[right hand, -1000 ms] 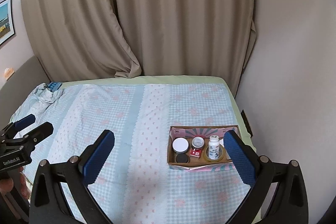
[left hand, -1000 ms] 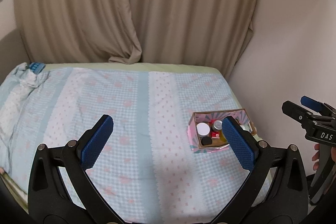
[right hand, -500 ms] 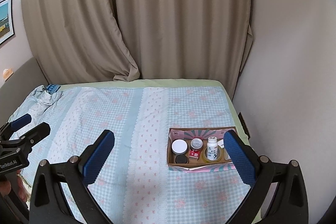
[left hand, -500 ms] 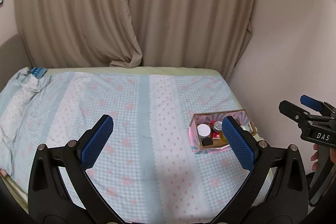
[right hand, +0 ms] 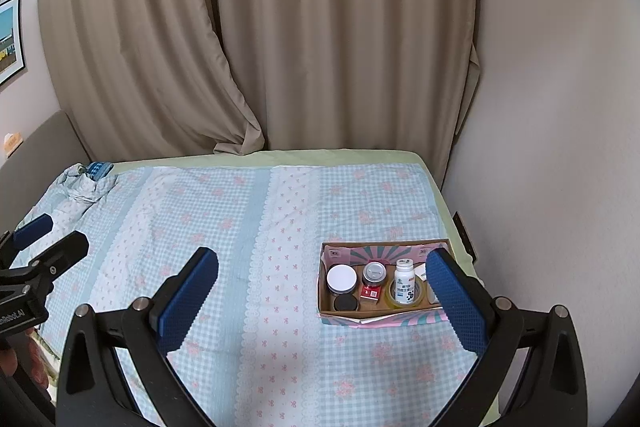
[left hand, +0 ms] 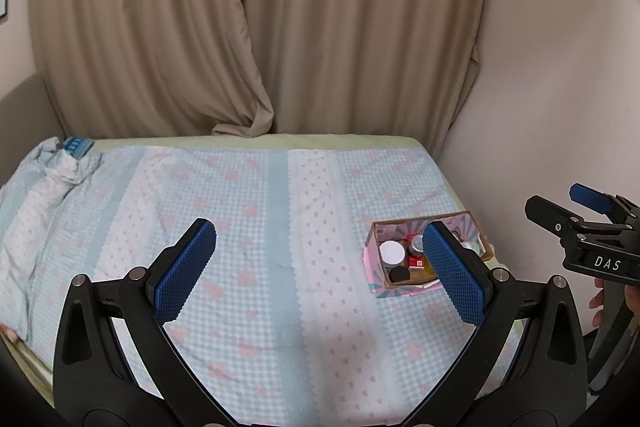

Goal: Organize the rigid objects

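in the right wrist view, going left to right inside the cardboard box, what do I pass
White-lidded jar → grey-lidded jar → white pill bottle standing inside a tape roll. Past that, the right gripper's finger hides the rest of the cardboard box.

The bedspread (right hand: 248,227) is soft woven cloth, the box (right hand: 384,321) matt printed cardboard, the curtains (right hand: 280,47) matt fabric.
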`<state>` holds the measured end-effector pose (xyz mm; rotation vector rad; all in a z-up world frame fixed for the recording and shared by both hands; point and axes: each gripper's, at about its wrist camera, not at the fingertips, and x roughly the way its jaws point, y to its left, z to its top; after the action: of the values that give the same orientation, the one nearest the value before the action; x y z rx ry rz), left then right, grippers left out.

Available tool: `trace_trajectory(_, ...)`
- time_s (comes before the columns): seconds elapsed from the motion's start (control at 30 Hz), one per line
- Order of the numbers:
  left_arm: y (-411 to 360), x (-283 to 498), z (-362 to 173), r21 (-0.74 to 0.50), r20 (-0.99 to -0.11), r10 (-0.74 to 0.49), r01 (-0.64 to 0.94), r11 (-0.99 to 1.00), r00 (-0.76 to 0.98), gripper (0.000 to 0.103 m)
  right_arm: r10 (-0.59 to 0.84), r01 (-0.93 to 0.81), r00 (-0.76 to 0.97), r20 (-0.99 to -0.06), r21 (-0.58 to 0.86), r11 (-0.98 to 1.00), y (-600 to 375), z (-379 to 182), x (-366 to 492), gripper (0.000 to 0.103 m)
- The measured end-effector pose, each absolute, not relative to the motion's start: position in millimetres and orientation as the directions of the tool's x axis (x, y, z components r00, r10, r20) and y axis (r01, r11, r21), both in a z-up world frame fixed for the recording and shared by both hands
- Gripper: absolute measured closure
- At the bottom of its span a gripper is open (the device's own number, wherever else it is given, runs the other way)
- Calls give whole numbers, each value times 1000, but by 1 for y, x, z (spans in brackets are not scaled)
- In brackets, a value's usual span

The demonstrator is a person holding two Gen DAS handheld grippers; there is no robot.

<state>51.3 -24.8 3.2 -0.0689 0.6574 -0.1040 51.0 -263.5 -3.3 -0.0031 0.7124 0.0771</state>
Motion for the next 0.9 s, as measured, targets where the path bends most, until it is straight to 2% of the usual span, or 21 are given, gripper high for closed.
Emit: trace_trajectory(0.9,-21,56,5,-91,-601,-110,68,993,792,0,51,-56,762,-646,13,998,-260,-3,57,0)
